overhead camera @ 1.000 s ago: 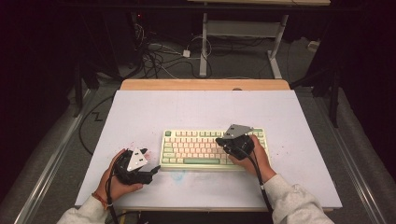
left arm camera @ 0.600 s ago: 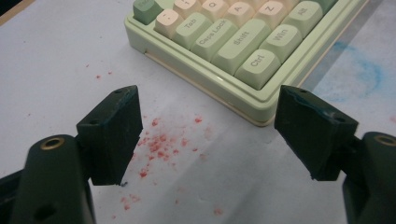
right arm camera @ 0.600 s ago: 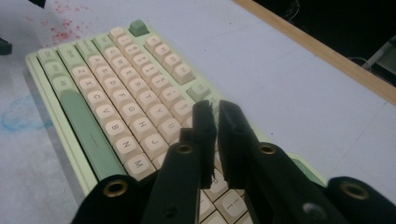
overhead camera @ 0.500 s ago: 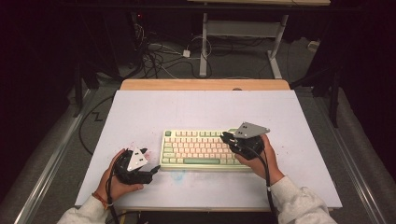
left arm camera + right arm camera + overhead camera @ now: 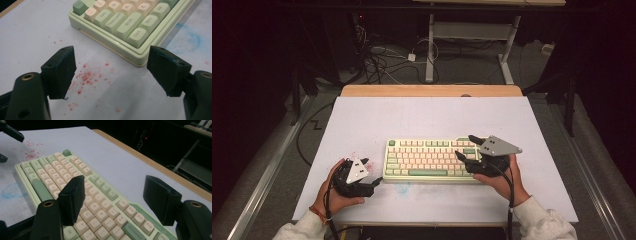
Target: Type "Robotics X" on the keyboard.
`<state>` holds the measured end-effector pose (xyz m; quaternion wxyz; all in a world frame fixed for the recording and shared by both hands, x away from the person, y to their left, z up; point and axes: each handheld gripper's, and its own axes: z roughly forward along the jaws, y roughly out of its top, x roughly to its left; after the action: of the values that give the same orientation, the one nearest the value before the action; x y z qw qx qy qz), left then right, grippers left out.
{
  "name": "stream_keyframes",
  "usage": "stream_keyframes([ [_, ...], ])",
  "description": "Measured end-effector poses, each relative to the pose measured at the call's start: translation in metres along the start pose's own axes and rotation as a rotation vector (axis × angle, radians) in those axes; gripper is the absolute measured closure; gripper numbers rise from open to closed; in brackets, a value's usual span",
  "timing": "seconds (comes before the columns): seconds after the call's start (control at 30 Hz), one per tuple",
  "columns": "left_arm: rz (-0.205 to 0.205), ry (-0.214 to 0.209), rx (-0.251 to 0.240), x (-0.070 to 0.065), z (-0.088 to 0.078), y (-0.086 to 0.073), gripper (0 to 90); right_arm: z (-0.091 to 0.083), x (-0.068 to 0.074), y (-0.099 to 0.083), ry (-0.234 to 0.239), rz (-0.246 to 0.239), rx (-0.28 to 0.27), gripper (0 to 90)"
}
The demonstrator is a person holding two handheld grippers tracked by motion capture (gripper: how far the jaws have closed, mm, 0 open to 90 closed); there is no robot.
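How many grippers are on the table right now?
2. The left gripper sits on the white table by the keyboard's left end, jaws open; the right gripper hangs over its right end, jaws just opened, nothing between them.

A dim lab or workshop: beyond the jaws, a white-covered tabletop (image 5: 432, 120) with a wooden edge, tangled cables (image 5: 384, 57) on the floor, and metal bench legs (image 5: 430, 47).

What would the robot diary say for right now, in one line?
left gripper: open, beside keyboard | right gripper: jaws just opened, nothing held, over keyboard
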<state>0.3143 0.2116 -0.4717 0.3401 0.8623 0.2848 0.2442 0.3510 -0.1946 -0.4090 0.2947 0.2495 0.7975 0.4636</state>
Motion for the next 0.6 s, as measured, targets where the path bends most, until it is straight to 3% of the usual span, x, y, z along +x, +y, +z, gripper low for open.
stream_keyframes([
  [0.33, -0.026, 0.002, -0.030, 0.002, -0.010, 0.005, 23.5, -0.026, -0.001, -0.020, -0.078, 0.033, -0.002, 21.2],
  [0.47, -0.047, -0.029, -0.042, 0.003, -0.015, 0.009, 33.2, -0.035, -0.002, -0.031, -0.112, 0.034, 0.010, 21.6],
  [0.5, -0.042, -0.021, -0.048, 0.004, -0.016, 0.011, 37.0, -0.037, -0.001, -0.034, -0.122, 0.038, 0.008, 21.8],
  [0.6, -0.048, -0.056, -0.046, 0.005, -0.018, 0.014, 50.2, -0.044, 0.000, -0.043, -0.137, 0.028, 0.028, 22.1],
])
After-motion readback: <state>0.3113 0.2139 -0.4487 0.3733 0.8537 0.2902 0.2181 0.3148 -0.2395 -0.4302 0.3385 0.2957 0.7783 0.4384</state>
